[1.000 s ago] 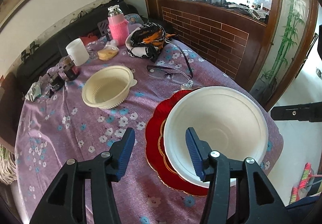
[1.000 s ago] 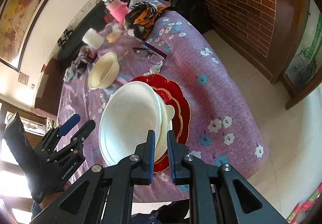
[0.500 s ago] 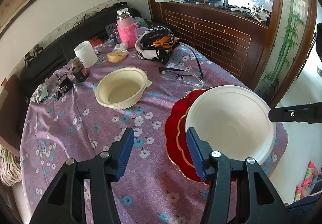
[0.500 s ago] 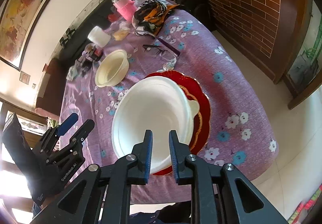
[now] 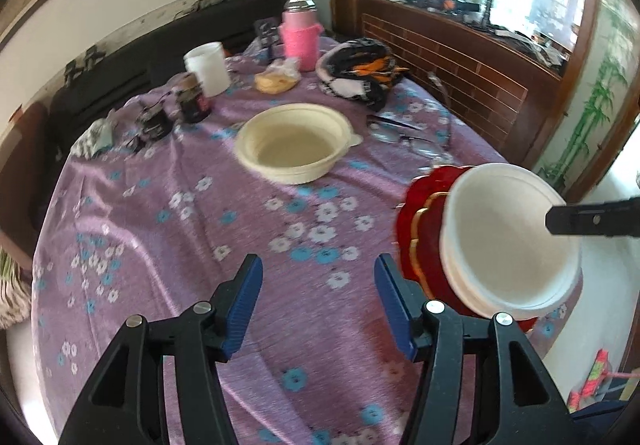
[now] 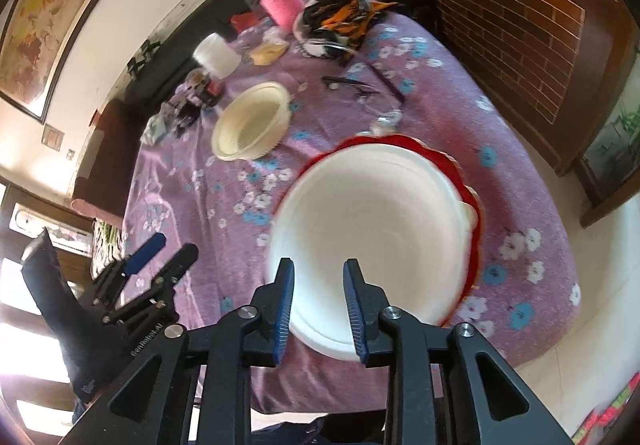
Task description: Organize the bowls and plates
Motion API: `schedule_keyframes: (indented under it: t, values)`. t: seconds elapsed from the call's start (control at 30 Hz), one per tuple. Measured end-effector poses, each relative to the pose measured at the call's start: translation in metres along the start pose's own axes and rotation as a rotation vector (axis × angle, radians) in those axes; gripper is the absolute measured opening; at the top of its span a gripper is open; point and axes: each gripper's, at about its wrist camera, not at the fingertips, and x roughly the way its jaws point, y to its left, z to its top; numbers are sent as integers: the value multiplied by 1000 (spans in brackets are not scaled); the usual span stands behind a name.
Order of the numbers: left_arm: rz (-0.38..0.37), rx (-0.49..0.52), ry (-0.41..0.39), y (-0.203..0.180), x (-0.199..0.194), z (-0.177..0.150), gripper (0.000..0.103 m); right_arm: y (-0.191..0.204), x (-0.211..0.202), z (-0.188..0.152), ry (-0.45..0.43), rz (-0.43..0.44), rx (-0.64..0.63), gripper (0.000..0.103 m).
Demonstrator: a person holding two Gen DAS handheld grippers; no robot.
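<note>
A: While the white bowl (image 6: 376, 217) sits on the red plate (image 6: 466, 181) near the table (image 5: 168, 229) edge, where is the right tool (image 6: 319, 303)?
B: It is just over the near rim of that bowl. Its jaws have just been opening, and the rim shows in the gap between them, but the pads do not press on it.
A: And the left tool (image 5: 318, 303)?
B: It is over the bare purple flowered cloth, beside the red plate. Its jaws have also been opening, with nothing between them.
A: Is there a second bowl?
B: Yes, a cream bowl (image 5: 294, 143) stands alone further back, well apart from the plate, near the glasses (image 5: 404, 135) and the pink bottle (image 5: 300, 33).
</note>
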Motion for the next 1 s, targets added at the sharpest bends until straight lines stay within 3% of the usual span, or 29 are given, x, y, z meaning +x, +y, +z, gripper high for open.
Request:
schedule_keyframes:
  t: [0.23,0.4,0.7,0.93,1.0]
  values:
    - [29,-74,6,44,1,-11,58,59,34,34,19,19,-70,40]
    - [47,-108,16,74,0,-22,58,85,75,66,39,-9,-34,41]
    - [91,-186,26,135,-4,-43,58,84,161,109,64,-80,218,41]
    - [118,-233,47,169,-5,-59,58,73,205,123,63,-154,312,41]
    - [123,-245,49,176,-6,-63,58,71,214,123,79,-152,318,22]
